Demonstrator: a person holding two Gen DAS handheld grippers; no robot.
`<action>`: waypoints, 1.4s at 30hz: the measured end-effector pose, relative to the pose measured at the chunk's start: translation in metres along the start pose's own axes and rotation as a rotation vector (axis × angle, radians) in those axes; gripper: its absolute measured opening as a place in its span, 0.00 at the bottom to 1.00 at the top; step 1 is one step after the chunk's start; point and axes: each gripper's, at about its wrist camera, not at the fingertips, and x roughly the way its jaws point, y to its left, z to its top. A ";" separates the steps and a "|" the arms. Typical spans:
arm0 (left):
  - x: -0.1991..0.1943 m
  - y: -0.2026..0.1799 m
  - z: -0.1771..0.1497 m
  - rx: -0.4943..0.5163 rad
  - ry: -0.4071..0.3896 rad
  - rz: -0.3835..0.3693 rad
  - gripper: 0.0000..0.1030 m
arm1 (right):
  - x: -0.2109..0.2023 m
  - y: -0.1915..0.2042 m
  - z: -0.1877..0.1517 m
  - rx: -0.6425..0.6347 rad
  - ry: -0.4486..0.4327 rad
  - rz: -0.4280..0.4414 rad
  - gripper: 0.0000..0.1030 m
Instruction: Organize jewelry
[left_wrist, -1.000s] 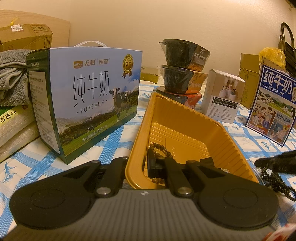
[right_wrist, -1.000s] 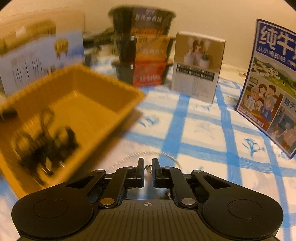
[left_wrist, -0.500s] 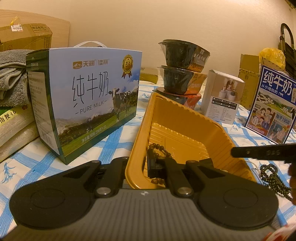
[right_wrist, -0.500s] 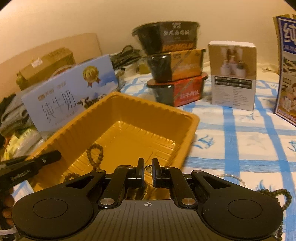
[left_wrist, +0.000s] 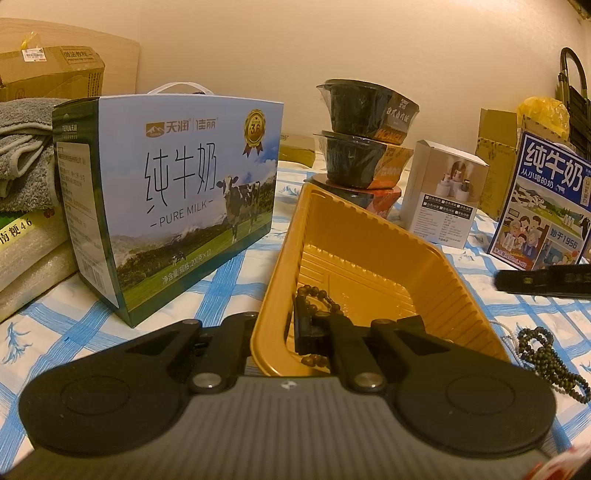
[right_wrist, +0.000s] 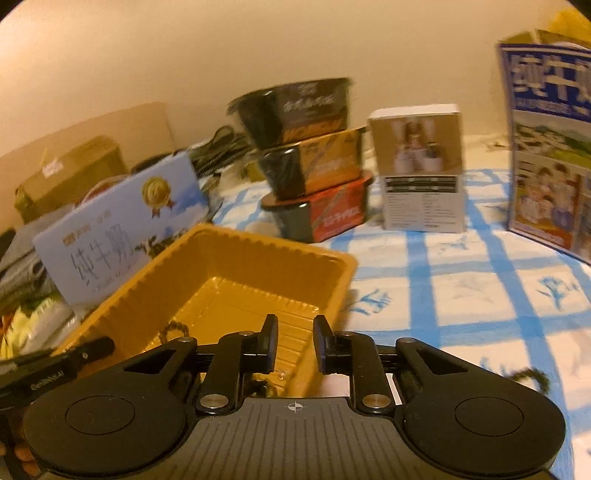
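A gold plastic tray (left_wrist: 369, 236) lies on the blue-checked cloth; it also shows in the right wrist view (right_wrist: 258, 251). My left gripper (left_wrist: 273, 332) is shut on the tray's near left rim, one finger inside and one outside. A brown bead bracelet (left_wrist: 314, 295) lies inside the tray by that finger. My right gripper (right_wrist: 295, 332) is open and empty above the tray's near right side. A dark bead string (left_wrist: 546, 354) and a thin pale chain lie on the cloth right of the tray. The right gripper's finger (left_wrist: 543, 280) shows in the left wrist view.
A blue milk carton (left_wrist: 177, 206) stands left of the tray. Three stacked black bowls (left_wrist: 365, 147) and a small white box (left_wrist: 443, 195) stand behind it. Another milk box (left_wrist: 546, 206) stands at the right. Towels and cardboard boxes sit at the far left.
My right gripper, shut on a thin pale chain before, has opened over the tray and now holds nothing. My left gripper has kept its hold on the tray rim.
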 end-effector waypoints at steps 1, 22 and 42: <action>0.000 0.000 0.000 0.000 0.000 0.000 0.06 | -0.006 -0.003 -0.002 0.015 -0.004 -0.001 0.21; -0.001 0.000 0.000 0.001 -0.001 -0.002 0.06 | -0.067 -0.024 -0.073 0.140 0.116 -0.160 0.22; -0.001 -0.001 0.000 0.001 -0.001 0.000 0.06 | -0.033 -0.036 -0.070 0.185 0.161 -0.262 0.22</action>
